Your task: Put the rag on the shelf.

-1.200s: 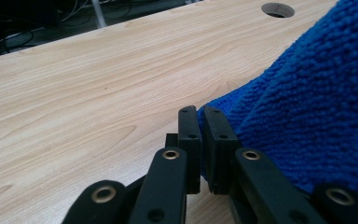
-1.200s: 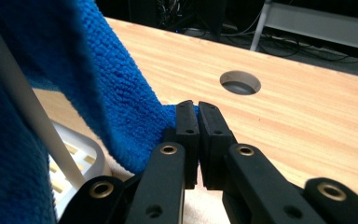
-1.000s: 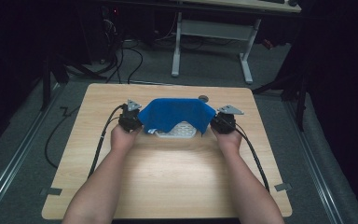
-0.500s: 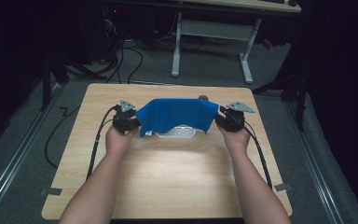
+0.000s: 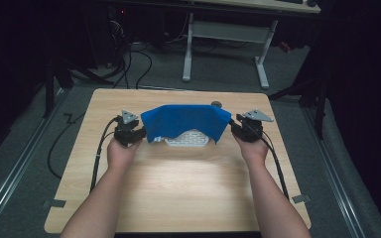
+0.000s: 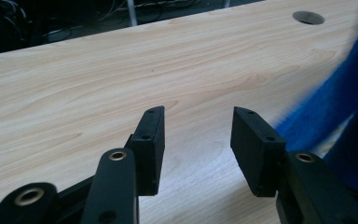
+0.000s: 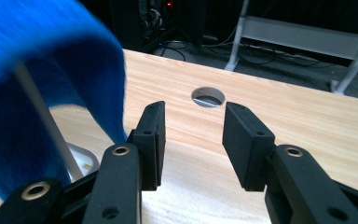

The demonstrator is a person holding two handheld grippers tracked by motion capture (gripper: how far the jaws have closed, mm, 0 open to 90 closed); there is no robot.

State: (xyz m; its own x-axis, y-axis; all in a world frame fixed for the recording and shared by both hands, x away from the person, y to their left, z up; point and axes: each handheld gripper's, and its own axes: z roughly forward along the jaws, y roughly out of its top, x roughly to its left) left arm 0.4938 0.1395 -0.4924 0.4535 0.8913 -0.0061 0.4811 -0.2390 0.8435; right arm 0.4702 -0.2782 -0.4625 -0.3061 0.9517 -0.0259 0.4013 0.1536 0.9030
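Note:
A blue cloth lies draped over a white perforated rack in the middle of the wooden table. My left gripper sits just off the cloth's left edge. In the left gripper view the left gripper is open with nothing between its jaws, and the cloth hangs to the right. My right gripper is at the cloth's right edge. The right gripper is also open and empty, with the cloth and a white bar of the rack to its left.
A round cable hole is in the table behind the cloth. A desk frame and cables stand on the dark floor beyond the far edge. Bare wood stretches between the person's forearms.
Both grippers have moved outward a little, away from each other. The cloth has spread wider over the rack and now hangs outside both sets of jaws.

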